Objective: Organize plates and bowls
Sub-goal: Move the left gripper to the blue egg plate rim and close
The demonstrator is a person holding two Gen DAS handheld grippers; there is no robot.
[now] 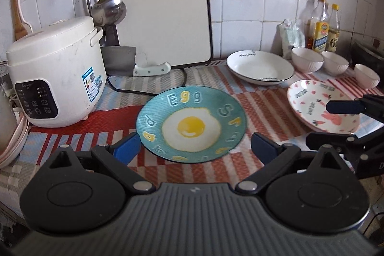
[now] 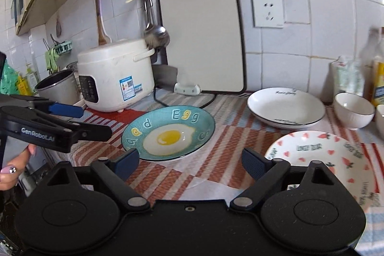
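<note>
Along the white-tiled kitchen wall, a counter under a red, white and blue striped cloth (image 1: 259,100) carries a white rice cooker (image 1: 57,68) and a white cutting board (image 1: 158,13) leaning upright, likely parked back there to leave the front free. Spread singly in front lie a teal egg-painted plate (image 1: 192,126), a black-rimmed white plate (image 1: 259,66), a pink-patterned white plate (image 1: 321,104) and three white bowls (image 1: 307,59), none stacked yet. Both the left gripper (image 1: 194,148) and right gripper (image 2: 189,160) stand wide apart and empty, apparently lining up on the teal plate.

Egg plate (image 1: 192,126) right of rice cooker (image 1: 55,71), before cutting board (image 1: 158,6).
</note>
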